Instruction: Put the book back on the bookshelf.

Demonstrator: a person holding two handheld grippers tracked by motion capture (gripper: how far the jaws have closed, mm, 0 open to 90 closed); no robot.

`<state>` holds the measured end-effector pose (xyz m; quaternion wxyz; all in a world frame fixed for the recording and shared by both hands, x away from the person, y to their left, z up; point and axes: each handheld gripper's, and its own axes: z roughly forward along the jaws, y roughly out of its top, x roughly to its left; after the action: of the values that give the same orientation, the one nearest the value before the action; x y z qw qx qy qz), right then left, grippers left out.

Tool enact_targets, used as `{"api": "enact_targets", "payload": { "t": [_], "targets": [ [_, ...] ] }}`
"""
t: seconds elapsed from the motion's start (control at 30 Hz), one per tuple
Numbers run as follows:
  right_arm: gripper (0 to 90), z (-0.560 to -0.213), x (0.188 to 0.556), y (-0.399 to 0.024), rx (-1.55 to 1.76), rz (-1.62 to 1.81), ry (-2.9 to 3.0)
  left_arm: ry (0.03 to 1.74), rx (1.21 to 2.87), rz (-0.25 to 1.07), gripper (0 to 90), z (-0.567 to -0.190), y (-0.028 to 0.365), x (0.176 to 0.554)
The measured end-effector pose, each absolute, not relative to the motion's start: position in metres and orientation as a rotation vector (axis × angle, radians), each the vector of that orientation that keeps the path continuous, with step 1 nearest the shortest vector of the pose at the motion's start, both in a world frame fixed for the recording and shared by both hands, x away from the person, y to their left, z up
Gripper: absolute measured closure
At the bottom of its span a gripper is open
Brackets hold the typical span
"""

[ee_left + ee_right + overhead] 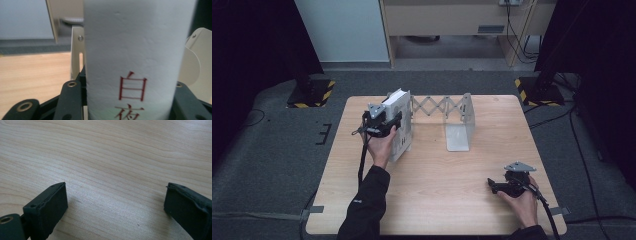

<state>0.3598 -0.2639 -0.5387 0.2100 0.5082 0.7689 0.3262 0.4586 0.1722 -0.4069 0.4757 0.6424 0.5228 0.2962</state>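
A thick white book (400, 125) stands upright at the left end of a white extendable book rack (460, 120) on the wooden table (437, 190). My left gripper (396, 121) is shut on the book, its black jaws pressing both covers. In the left gripper view the book's white spine (136, 57) with red characters sits between the jaws, and the rack's end plates (76, 50) show behind it. My right gripper (491, 184) rests low over the table near the front right corner, jaws wide apart. Bare wood (115, 182) lies between its fingers (51, 205).
The rack's scissor lattice (434, 106) spans the back of the table, with its right end plate (463, 112) and base foot (457, 137) near the centre. A wooden cabinet (452, 20) and two yellow-black striped stand bases (312, 92) stand on the floor beyond the table.
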Motion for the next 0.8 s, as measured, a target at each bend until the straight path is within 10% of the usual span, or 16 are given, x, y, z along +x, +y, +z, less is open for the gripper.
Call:
{"api": "enact_targets", "payload": {
  "t": [0.8],
  "targets": [
    [5.3,-0.539,0.360,-0.264,1.413,0.907,2.138,1.238,1.590,0.778,51.8,-0.440,0.171,0.405]
  ]
}}
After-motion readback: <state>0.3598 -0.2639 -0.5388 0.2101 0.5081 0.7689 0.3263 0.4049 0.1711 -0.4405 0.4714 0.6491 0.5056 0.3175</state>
